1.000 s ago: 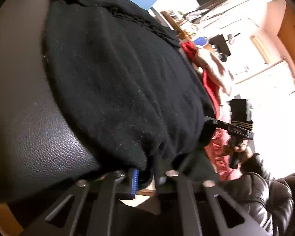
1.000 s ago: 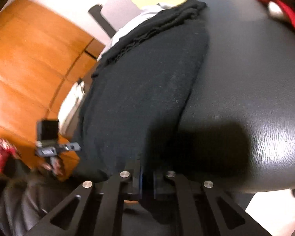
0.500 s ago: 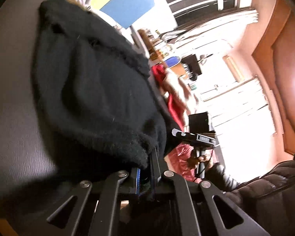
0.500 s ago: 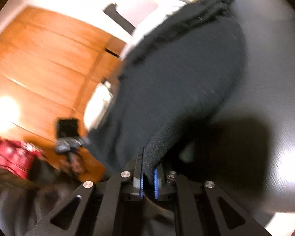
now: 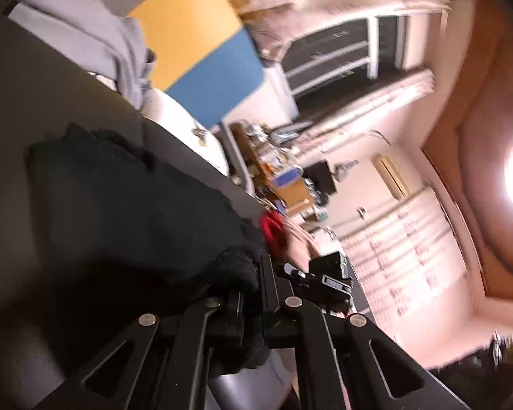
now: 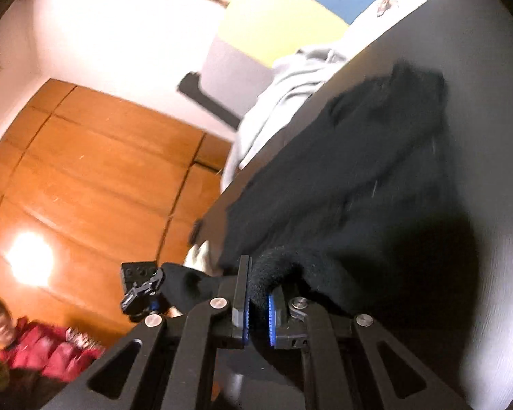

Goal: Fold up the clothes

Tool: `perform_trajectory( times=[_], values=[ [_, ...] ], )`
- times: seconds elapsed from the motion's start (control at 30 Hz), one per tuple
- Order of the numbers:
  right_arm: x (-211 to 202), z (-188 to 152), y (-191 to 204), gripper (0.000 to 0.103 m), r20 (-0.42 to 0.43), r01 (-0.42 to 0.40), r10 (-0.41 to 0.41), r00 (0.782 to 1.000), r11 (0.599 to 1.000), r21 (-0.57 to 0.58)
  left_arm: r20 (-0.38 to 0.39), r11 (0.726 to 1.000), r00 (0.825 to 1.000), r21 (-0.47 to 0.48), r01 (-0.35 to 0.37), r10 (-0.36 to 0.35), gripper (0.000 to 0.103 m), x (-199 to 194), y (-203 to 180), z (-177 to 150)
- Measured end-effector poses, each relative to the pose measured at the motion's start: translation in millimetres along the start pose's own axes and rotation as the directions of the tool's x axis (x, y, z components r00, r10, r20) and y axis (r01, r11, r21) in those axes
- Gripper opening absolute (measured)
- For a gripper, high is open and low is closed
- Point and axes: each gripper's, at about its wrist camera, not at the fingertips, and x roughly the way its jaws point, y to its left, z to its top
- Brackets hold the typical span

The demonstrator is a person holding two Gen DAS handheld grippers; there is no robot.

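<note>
1. Our left hand-held gripper [image 5: 253, 294] is clenched on a thick rolled edge of the black garment [image 5: 126, 212], the knit bunched between its two fingers and hanging a little below them.
2. Our right hand-held gripper [image 6: 257, 302] grasps the same black garment [image 6: 352, 184] at another edge; the cloth sits between the blue-lined pads [image 6: 271, 321].
3. The garment's near edge is lifted at both grips, while its far part lies on the dark worktop [image 6: 478, 78], reaching toward the back edge.
4. In the left view, the right hand-held gripper [image 5: 301, 275] shows just beyond our fingers; in the right view, the left hand-held gripper [image 6: 154, 285] shows to the left, black cloth trailing from it.
5. A grey garment [image 5: 95, 37] lies bunched at the worktop's far edge, apart from the black one.
6. A red cloth [image 5: 272, 230] sits at the worktop's side edge, near the black garment.
7. We see no containers clearly; a cluttered shelf [image 5: 273, 167] in the background is too blurred to read.
</note>
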Motion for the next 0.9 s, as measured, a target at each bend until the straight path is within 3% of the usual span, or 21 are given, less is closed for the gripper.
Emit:
perform_trajectory(
  times=[0.07,0.1,0.2,0.27,0.37,0.4,0.47,0.57,0.67,0.73,0.8,0.87,0.9],
  values=[
    [10,19,-15,0.008,0.015,0.016,-0.017,1.0,0.999,0.052,-0.024,0.999,0.999,-0.034,-0.042,0.041,0.005,8,18,-1],
    [17,23,-20,0.008,0.004,0.061,-0.061,0.998,0.997,0.045,-0.039,0.997,0.997,-0.051,-0.064,0.062,0.005,11,26,-2],
    [28,18,-48,0.006,-0.051,0.118,-0.113,0.992,0.987,0.106,-0.086,0.986,0.989,-0.099,-0.131,0.123,0.005,21,53,-7],
    [21,12,-55,0.005,-0.014,0.053,-0.052,0.999,0.99,0.127,-0.078,0.986,0.99,-0.11,-0.124,0.116,0.005,16,53,-11],
    [5,8,-60,0.017,0.004,-0.025,0.024,1.0,0.985,0.172,-0.057,0.987,0.994,-0.121,-0.102,0.096,0.009,7,49,-17],
    [0,5,-59,0.02,0.004,-0.04,0.04,0.999,0.984,0.176,-0.057,0.987,0.995,-0.132,-0.087,0.08,0.015,5,49,-19],
    [-6,1,-51,0.037,0.004,-0.075,0.075,0.997,0.983,0.165,-0.066,0.987,0.996,-0.143,-0.068,0.059,0.02,1,46,-24],
    [-12,-10,-34,0.047,-0.015,-0.091,0.094,0.995,0.988,0.126,-0.116,0.986,0.987,-0.115,-0.123,0.11,0.021,5,43,-29],
    [-5,-20,-18,0.047,-0.09,-0.043,0.047,0.995,0.998,0.046,-0.115,0.989,0.989,-0.099,-0.105,0.094,0.023,2,36,-30],
    [1,-26,-13,0.045,-0.136,0.034,-0.035,0.99,0.999,-0.011,-0.11,0.992,0.991,-0.089,-0.089,0.079,0.021,0,30,-30],
    [12,-31,-4,0.031,-0.169,0.105,-0.119,0.978,0.991,-0.089,-0.106,0.994,0.992,-0.079,-0.073,0.064,0.012,-2,24,-30],
    [20,-34,2,0.008,-0.191,0.151,-0.177,0.965,0.978,-0.143,-0.101,0.996,0.994,-0.069,-0.057,0.05,0.01,-4,19,-30],
    [22,-35,5,0.008,-0.199,0.162,-0.193,0.961,0.974,-0.159,-0.099,0.997,0.994,-0.064,-0.049,0.042,0.009,-5,16,-30]
  ],
)
